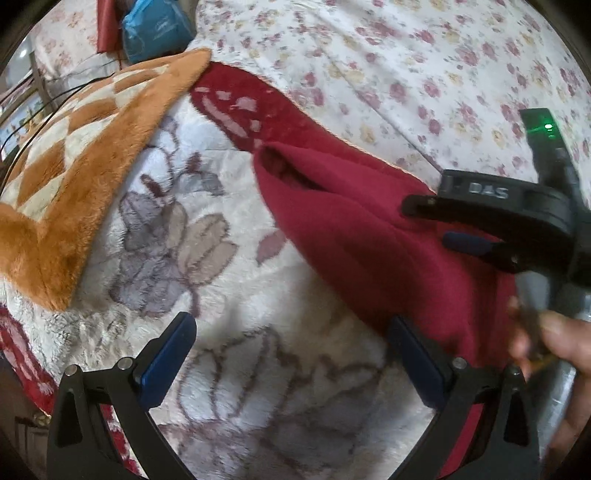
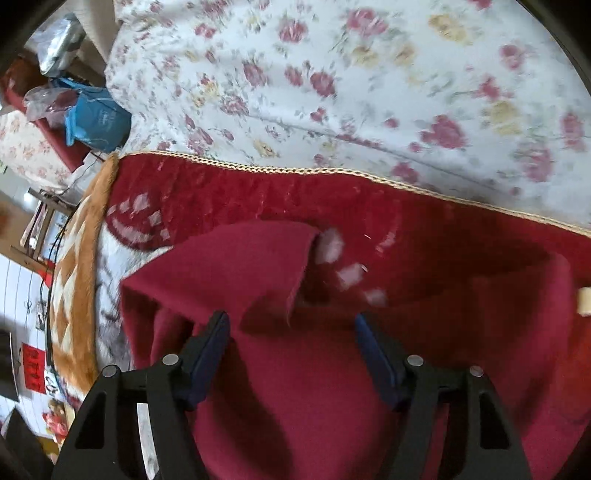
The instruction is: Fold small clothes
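A dark red fleece garment (image 1: 351, 229) lies on the plush blanket, with an open cuff or sleeve end (image 1: 284, 162) pointing up-left. My left gripper (image 1: 291, 332) is open over the blanket; its right finger sits at the garment's lower edge and nothing is between the jaws. My right gripper (image 1: 432, 221) reaches in from the right above the garment, held by a hand (image 1: 554, 350). In the right wrist view the right gripper (image 2: 291, 319) stands open, low over the red garment (image 2: 295, 387). A folded flap (image 2: 240, 266) lies just ahead, and the pads do not pinch the cloth.
The white plush blanket (image 1: 184, 240) with grey flowers has a red border with gold trim (image 2: 258, 192). An orange checkered fleece (image 1: 92, 129) lies at the left. A floral sheet (image 1: 406, 55) covers the bed behind. A blue bag (image 1: 155, 29) sits far left.
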Demonstrator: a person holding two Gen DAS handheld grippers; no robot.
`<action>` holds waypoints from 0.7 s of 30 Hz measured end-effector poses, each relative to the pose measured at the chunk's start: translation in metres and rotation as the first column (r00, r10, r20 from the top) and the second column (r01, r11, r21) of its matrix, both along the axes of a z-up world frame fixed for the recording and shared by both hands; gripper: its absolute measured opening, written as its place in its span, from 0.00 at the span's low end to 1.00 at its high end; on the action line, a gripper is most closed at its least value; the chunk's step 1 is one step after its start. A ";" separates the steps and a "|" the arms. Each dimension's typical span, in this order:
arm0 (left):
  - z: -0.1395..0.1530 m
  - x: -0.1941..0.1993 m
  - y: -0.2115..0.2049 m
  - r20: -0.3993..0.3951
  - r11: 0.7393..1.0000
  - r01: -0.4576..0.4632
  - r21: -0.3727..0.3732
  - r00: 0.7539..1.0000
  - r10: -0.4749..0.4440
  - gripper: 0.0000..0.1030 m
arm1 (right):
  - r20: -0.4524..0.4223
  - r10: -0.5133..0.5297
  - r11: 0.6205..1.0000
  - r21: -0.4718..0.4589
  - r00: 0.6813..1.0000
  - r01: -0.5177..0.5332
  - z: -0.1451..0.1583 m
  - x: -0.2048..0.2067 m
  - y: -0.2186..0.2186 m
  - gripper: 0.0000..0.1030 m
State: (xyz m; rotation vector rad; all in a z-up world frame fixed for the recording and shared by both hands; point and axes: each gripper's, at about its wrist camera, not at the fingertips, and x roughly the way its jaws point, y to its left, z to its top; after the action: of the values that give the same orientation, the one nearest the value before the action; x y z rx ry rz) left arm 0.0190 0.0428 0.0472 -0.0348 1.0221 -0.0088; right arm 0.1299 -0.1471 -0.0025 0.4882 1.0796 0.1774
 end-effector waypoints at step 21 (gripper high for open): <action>0.016 -0.013 0.014 0.034 0.999 -0.045 -0.025 0.998 0.045 1.00 | 0.446 -0.136 0.983 -0.051 0.885 0.176 0.193 -0.193 -0.130 0.07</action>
State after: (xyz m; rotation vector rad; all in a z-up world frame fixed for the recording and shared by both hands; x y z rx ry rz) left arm 0.0062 0.0570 0.0630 -0.0793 0.9867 0.0193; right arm -0.0631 -0.2774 0.1910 0.4247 0.5955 0.0894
